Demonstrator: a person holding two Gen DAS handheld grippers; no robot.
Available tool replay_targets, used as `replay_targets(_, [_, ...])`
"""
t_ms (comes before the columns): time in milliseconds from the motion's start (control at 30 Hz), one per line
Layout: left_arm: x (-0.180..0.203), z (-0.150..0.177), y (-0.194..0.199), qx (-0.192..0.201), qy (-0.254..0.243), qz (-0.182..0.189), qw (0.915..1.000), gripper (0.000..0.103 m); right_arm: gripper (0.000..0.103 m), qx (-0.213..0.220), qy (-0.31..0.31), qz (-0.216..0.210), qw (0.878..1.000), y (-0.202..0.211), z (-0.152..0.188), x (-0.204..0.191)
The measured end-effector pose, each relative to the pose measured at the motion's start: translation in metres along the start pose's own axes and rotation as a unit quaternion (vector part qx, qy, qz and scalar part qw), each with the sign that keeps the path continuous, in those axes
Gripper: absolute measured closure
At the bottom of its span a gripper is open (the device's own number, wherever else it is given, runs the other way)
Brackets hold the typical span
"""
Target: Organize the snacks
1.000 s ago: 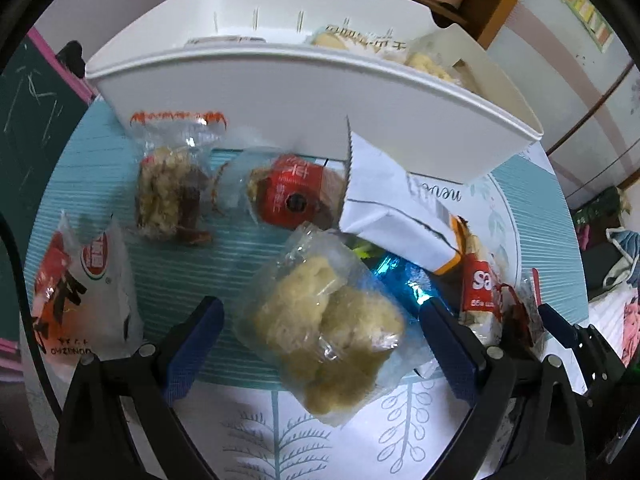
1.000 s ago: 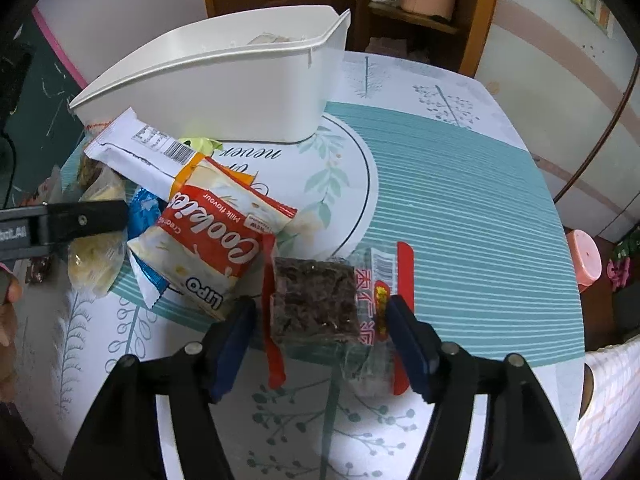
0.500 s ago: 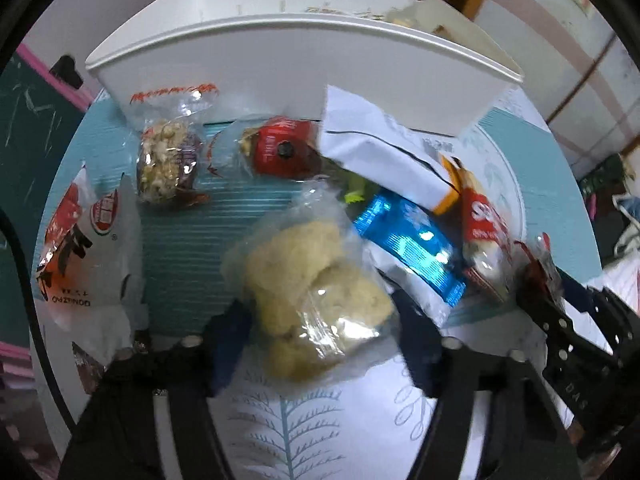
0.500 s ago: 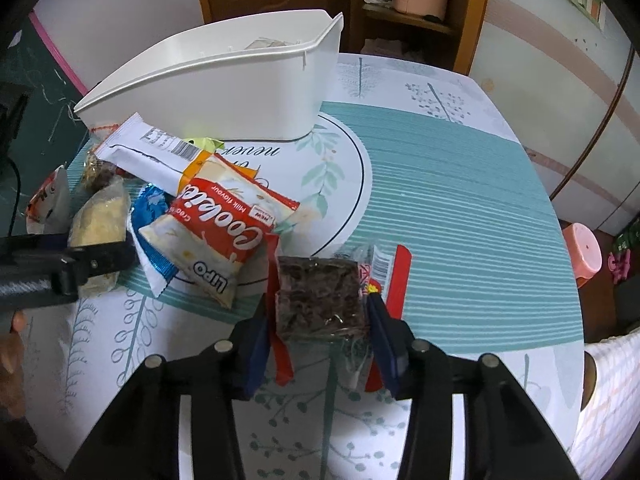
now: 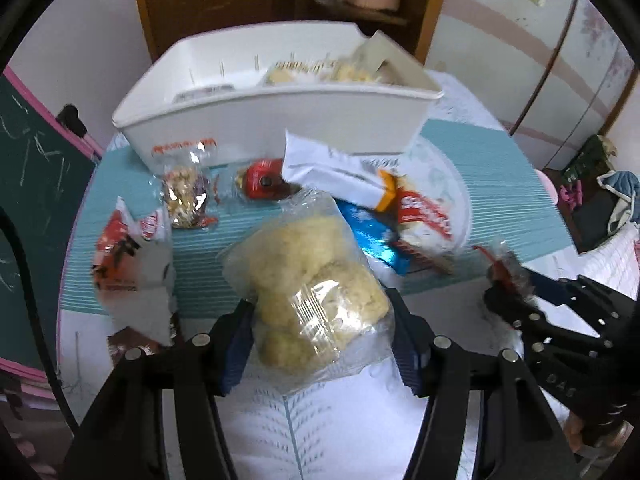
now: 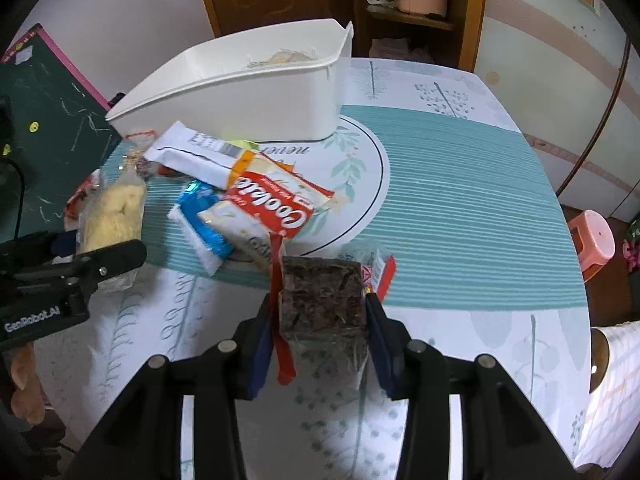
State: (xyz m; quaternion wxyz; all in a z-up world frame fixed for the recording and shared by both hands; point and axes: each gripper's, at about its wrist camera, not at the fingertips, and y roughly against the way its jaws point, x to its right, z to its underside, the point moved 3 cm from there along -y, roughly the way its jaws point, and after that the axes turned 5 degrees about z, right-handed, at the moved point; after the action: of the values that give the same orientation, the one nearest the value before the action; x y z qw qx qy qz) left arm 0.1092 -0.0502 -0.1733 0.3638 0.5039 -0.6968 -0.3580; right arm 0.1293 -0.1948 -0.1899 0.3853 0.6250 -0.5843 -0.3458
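The left gripper [image 5: 320, 336] is closed onto a clear plastic bag of pale yellow puffed snacks [image 5: 312, 292], its blue pads pressing both sides of the bag, which looks raised off the desk [image 5: 320, 432]. The right gripper [image 6: 320, 328] is likewise clamped on a clear packet of dark brown cake with red edge strips [image 6: 324, 300], held just above the cloth. Beyond them a heap of snacks lies on the teal striped part of the desk: a red-and-white "Cookie" pouch [image 6: 272, 208], a shiny blue wrapper [image 6: 204, 220], a long white packet with an orange end [image 6: 200, 152], a small red round-topped pack [image 5: 264, 182], a clear bag of mixed nut brittle [image 5: 184, 196] and a red-and-white crinkled bag [image 5: 132, 256]. Behind the heap stands the white plastic bin [image 5: 280, 120], already holding a few pale snacks. By my judgement the sorting is barely under way: two packs are in hand, at least six wait.
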Motion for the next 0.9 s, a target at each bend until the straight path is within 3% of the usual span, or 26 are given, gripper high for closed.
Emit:
replay_targets(433, [-0.006,-0.009,0.071,0.038,-0.009,0.029,0.9988,0.043,0.061,0.058,0.051,-0.017,0.997,0.071,0.003,-0.048])
replay_targets(767, [-0.021,-0.081,0.163,0.125,-0.055,0.001,0.9906,0.043,0.061,0.155,0.099,-0.004,0.983,0.143,-0.066,-0.076])
replay_targets(900, [-0.028,-0.114,0.182,0.143,-0.066,-0.015,0.9874,0.043,0.061,0.189,0.106,0.003,0.976,0.162,-0.104,-0.084])
